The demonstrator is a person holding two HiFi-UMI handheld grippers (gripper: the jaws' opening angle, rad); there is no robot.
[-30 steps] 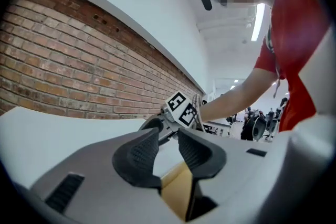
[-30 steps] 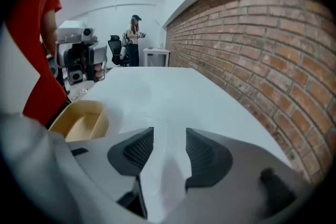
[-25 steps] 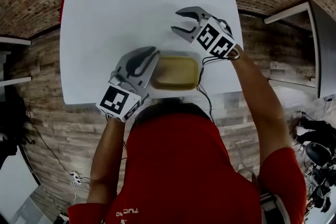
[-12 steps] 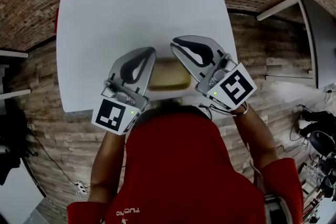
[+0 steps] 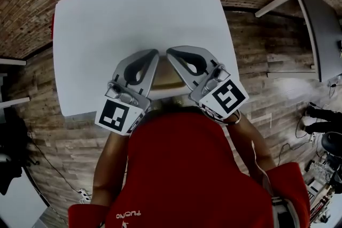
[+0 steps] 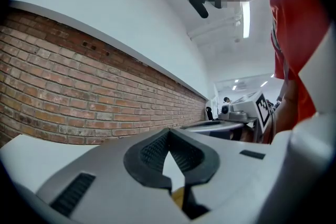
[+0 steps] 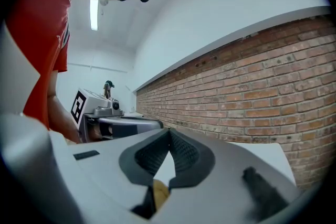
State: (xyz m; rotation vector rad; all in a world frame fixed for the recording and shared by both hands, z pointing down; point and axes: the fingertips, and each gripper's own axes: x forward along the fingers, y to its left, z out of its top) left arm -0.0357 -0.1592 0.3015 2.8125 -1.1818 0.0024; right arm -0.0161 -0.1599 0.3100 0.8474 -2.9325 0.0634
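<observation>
Tray (image 5: pixel 163 84), contents hidden, sits under closed left tool (image 5: pixel 155 53) and right tool (image 5: pixel 170 53).

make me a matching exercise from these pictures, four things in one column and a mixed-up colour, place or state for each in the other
Things:
1. left gripper
2. tan tray
3. table
4. wall

Descriptions:
A. red brick
B. white
C. mostly covered by the left gripper and the right gripper in the head view
D. shut, jaw tips touching

Pairs: 1-D, 2-C, 3-B, 4-A
</observation>
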